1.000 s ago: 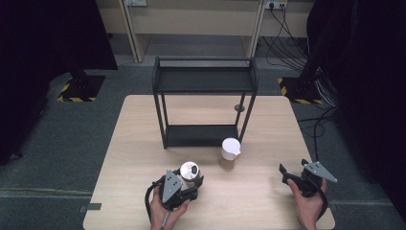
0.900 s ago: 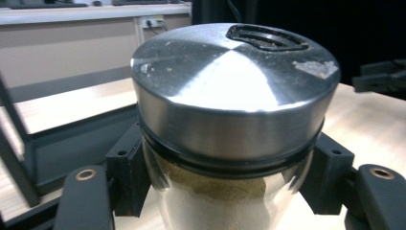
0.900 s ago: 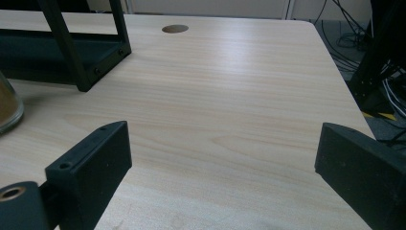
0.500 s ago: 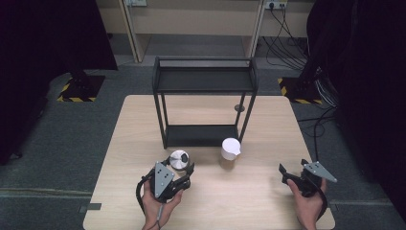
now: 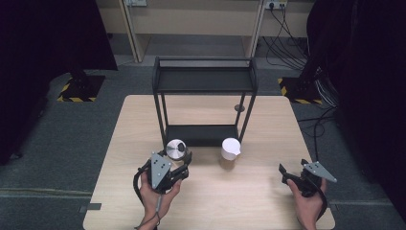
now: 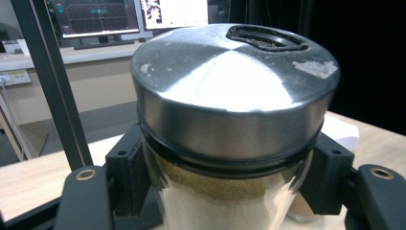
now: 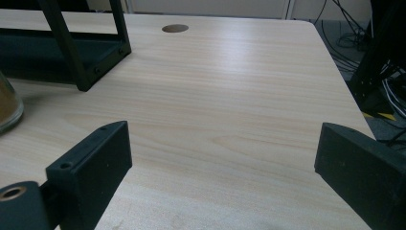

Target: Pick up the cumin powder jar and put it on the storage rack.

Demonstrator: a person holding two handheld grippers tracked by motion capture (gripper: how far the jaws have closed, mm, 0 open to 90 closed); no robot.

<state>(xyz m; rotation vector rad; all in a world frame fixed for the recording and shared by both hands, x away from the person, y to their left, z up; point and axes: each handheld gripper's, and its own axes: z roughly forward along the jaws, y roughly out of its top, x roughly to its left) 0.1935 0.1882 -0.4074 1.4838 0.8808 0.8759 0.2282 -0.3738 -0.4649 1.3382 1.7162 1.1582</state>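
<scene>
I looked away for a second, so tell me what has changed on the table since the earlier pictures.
The left gripper, shut on the metal-lidded jar, has carried it away from the person, toward the black rack; the jar was already held at the start. The white-lidded jar stays in front of the rack, and the right gripper stays open and empty over the table at the right.

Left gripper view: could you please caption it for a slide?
Left gripper clamped on a glass jar with a metal lid.

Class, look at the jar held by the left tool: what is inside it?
The jar holds tan powder, visible through the glass below the metal lid. The lid and the left tool cover the rest.
</scene>
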